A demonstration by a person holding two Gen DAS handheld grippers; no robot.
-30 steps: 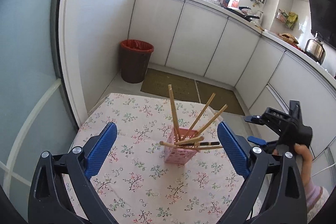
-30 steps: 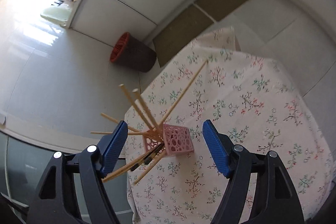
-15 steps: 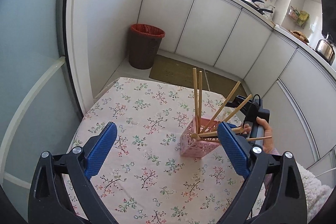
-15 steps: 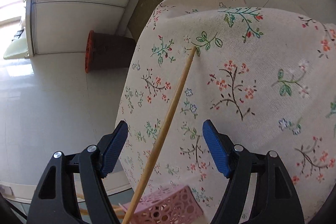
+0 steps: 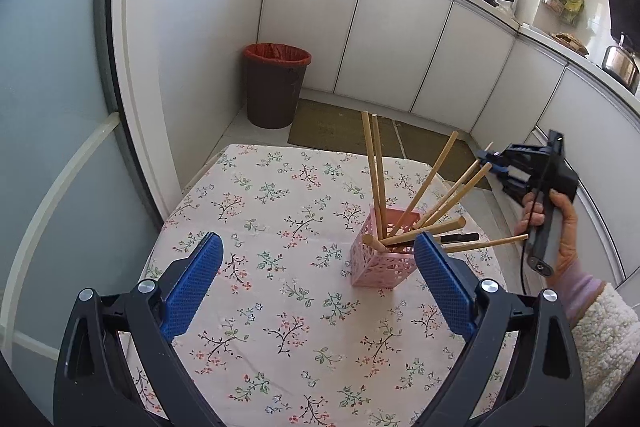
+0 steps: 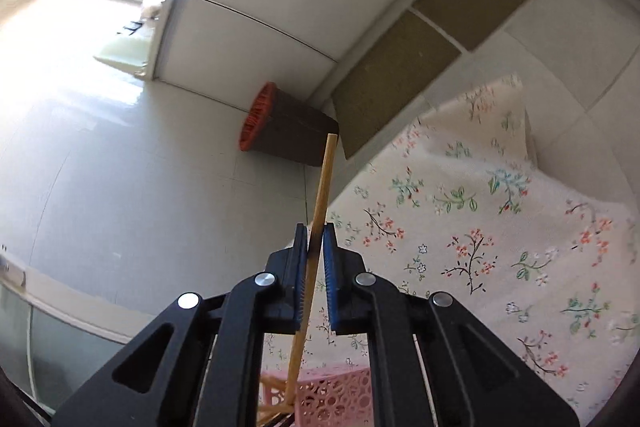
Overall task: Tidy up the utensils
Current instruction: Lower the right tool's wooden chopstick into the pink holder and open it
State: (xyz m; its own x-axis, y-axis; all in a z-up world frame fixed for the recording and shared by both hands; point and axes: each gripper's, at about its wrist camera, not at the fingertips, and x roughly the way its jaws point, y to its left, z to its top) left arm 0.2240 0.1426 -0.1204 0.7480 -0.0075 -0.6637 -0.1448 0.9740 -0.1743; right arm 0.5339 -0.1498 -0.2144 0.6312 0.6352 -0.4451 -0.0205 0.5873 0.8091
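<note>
Wooden chopstick (image 6: 325, 183) rising slantwise out of pink lattice holder (image 5: 382, 254), clamped between pads of right hand-held gripper (image 6: 316, 233). Holder upright on floral-clothed desk (image 5: 260, 211), bristling with further chopsticks (image 5: 376, 171). Left hand-held gripper (image 5: 316, 269) spread apart, empty.

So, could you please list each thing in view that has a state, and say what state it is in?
Right gripper: shut on one chopstick, which still reaches down to the holder.
Left gripper: open, nothing between the jaws.
Pink holder: upright on the tablecloth, chopsticks fanned out inside, some poking out sideways.
Waste bin: upright, lined, no lid.
</note>
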